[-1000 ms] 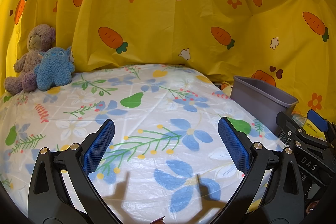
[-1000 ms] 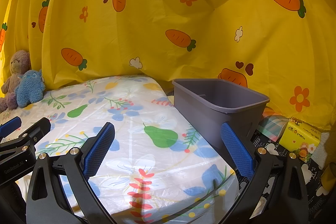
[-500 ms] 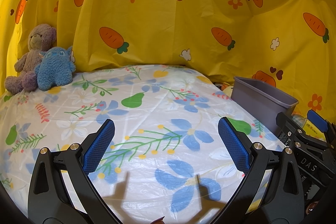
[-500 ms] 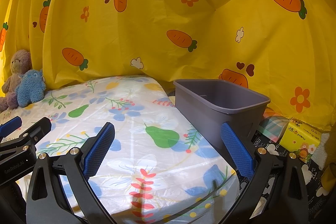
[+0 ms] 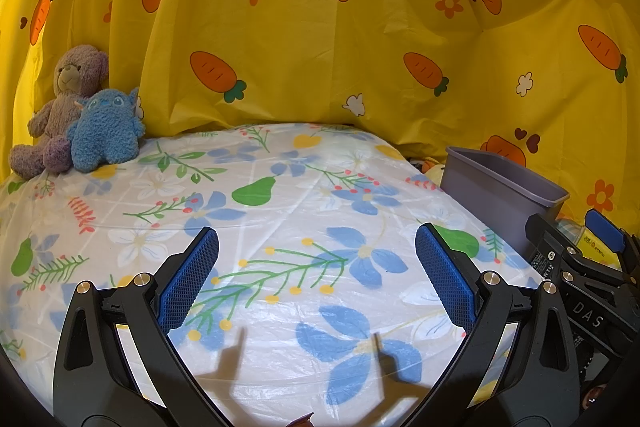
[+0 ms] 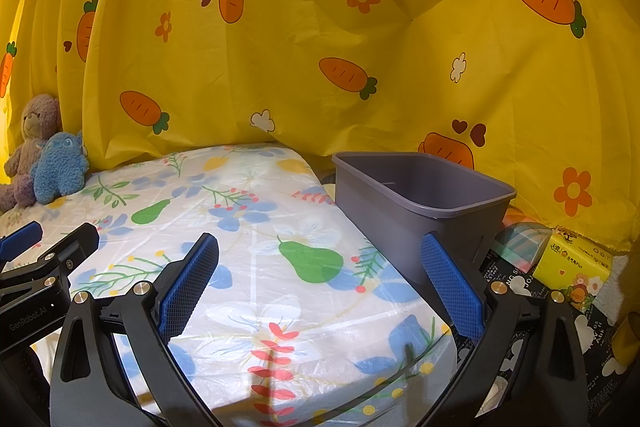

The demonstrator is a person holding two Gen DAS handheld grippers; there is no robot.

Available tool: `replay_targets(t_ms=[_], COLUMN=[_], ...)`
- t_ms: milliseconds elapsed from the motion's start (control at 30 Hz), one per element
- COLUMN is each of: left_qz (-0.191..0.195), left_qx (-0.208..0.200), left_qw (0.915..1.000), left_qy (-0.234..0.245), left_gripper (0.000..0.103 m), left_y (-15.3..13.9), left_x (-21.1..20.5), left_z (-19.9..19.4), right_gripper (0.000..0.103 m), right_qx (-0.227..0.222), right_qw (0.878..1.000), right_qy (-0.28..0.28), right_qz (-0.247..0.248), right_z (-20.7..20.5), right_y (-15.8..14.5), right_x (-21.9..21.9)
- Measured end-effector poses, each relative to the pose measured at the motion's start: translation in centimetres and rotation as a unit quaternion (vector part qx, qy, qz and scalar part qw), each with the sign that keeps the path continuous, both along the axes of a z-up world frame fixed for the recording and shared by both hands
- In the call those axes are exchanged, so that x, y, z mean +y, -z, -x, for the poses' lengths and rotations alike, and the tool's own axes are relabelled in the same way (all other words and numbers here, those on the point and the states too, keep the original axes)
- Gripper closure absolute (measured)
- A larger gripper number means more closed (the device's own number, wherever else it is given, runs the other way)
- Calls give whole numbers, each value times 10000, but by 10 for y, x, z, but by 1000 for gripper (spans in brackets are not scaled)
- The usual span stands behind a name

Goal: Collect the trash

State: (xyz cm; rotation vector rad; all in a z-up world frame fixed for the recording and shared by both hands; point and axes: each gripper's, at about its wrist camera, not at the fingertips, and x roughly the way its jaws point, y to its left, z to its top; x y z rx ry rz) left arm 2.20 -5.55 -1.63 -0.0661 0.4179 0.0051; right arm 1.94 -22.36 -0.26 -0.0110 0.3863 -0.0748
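I hold my left gripper (image 5: 316,279) and my right gripper (image 6: 320,279) low over the table spread with a glossy white plastic cloth printed with blue flowers and green pears (image 5: 280,211), both with their blue-padded fingers spread wide and nothing between them. No scrap of trash shows anywhere on the cloth in either view. The grey rectangular plastic bin (image 6: 420,203) stands just off the table's right edge, against the yellow carrot-print curtain (image 6: 320,27); what I can see of its inside looks bare, though its floor is hidden from me. So the scene fits two readings: the rubbish already cleared away, or none yet in my reach; I cannot settle which. At the far left corner a mauve plush bear (image 5: 60,111) and a blue fuzzy plush monster (image 5: 104,131) sit touching, and a yellow tissue pack (image 6: 572,263) lies beyond the bin. Against the frames from a second ago, almost nothing differs: both grippers have stayed open, with only a slight drift in view.
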Motion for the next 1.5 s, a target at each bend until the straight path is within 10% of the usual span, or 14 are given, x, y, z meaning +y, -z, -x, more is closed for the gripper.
replay_targets(t_ms=[1500], left_qz=[29], left_qx=[-42], left_qw=[10000], left_qy=[27], left_gripper=[6], left_y=[0], left_x=[2], left_z=[-1], right_gripper=[6], right_qx=[-23], right_qw=[10000], right_qy=[12], right_qz=[-2], right_z=[-2], right_y=[1], right_x=[4])
